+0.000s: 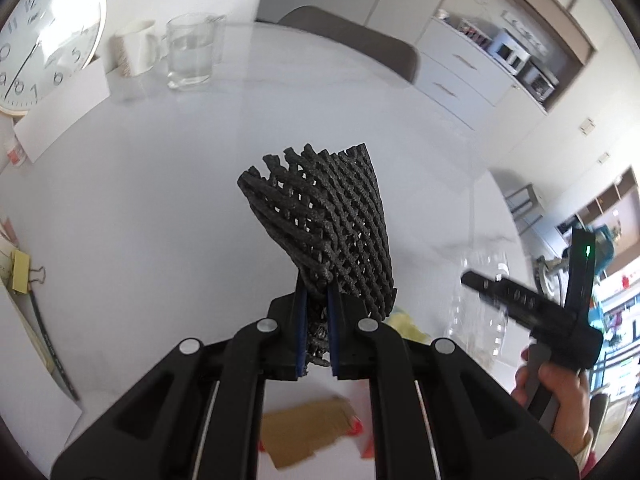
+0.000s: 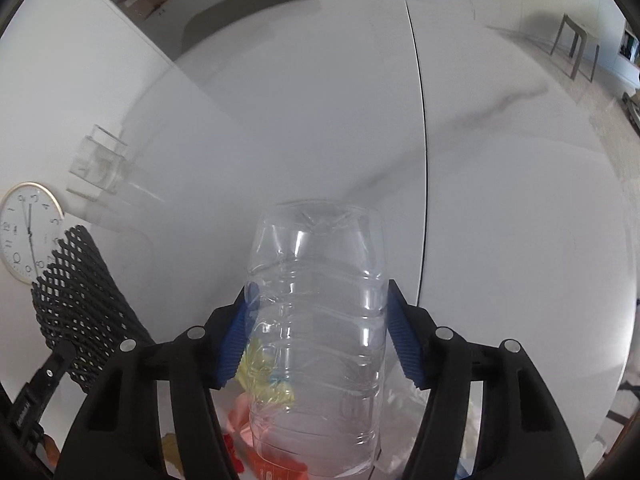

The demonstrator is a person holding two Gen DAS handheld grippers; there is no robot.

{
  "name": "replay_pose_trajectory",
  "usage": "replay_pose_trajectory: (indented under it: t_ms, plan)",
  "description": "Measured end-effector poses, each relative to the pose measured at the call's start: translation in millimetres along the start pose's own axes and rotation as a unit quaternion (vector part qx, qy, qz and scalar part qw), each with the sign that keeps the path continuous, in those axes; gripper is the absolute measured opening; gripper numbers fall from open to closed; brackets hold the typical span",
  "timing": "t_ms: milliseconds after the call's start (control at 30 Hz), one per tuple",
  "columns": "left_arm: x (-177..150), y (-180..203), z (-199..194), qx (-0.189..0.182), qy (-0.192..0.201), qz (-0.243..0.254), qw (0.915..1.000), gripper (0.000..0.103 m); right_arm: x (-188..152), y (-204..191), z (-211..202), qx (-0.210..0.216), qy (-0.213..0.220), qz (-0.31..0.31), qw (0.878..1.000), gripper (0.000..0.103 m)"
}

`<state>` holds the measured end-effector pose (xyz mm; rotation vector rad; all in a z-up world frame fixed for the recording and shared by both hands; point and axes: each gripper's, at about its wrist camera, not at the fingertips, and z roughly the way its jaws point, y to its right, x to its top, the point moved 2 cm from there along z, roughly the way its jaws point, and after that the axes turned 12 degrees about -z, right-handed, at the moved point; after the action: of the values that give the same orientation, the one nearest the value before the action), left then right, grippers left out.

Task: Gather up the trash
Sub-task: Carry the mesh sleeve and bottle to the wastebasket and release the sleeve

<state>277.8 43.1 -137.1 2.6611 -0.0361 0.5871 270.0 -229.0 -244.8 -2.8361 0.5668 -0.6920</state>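
Note:
My left gripper (image 1: pixel 317 300) is shut on a black foam mesh sleeve (image 1: pixel 320 216) and holds it up above the white table (image 1: pixel 160 200). The sleeve also shows in the right wrist view (image 2: pixel 80 304) at the lower left. My right gripper (image 2: pixel 318 300) is shut on a clear empty plastic bottle (image 2: pixel 316 336), bottom end pointing away, held above the table. The right gripper also shows in the left wrist view (image 1: pixel 520 304) at the right, with the bottle (image 1: pixel 480 312) faint beside it. Mixed scraps lie below both grippers: brown cardboard (image 1: pixel 308 428), yellow wrapper (image 2: pixel 264 376), red pieces (image 2: pixel 276 468).
A wall clock (image 1: pixel 44 40) leans at the far left beside a white mug (image 1: pixel 136 48) and a glass of water (image 1: pixel 192 52). Papers with a yellow binder clip (image 1: pixel 22 272) lie at the left edge. A grey chair (image 1: pixel 360 44) stands behind the table.

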Motion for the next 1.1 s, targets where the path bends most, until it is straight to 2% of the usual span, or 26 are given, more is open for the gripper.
replay_pose_trajectory:
  t_ms: [133, 233, 333, 433, 533, 733, 833, 900, 1100]
  plan:
    - [-21, 35, -17, -0.026, -0.008, 0.022, 0.9994, 0.008, -6, 1, -53, 0.007, 0.04, -0.018, 0.999, 0.063]
    - [-48, 72, -37, -0.049, -0.014, 0.057, 0.9971, 0.008, -24, 11, -103, -0.002, 0.067, -0.036, 0.997, 0.063]
    - [-75, 103, -48, -0.063, -0.025, 0.088, 0.9938, 0.008, -53, 36, -154, -0.014, 0.088, -0.042, 0.995, 0.063]
    - [-110, 141, -58, -0.095, -0.047, 0.127, 0.9863, 0.008, -80, 63, -191, -0.028, 0.098, -0.037, 0.994, 0.063]
    - [-150, 179, -61, -0.112, -0.07, 0.171, 0.9765, 0.008, -116, 101, -225, -0.05, 0.103, -0.015, 0.993, 0.063]
    - [-234, 248, -55, -0.143, -0.127, 0.255, 0.9478, 0.008, -177, 171, -261, -0.094, 0.101, 0.045, 0.989, 0.063]
    - [-270, 276, -47, -0.151, -0.149, 0.288, 0.934, 0.008, -196, 192, -269, -0.11, 0.096, 0.067, 0.987, 0.064]
    - [-295, 293, -35, -0.148, -0.167, 0.31, 0.9243, 0.009, -210, 208, -275, -0.115, 0.094, 0.079, 0.986, 0.064]
    - [-353, 323, 11, -0.112, -0.218, 0.343, 0.9069, 0.009, -237, 253, -276, -0.113, 0.089, 0.111, 0.983, 0.064]
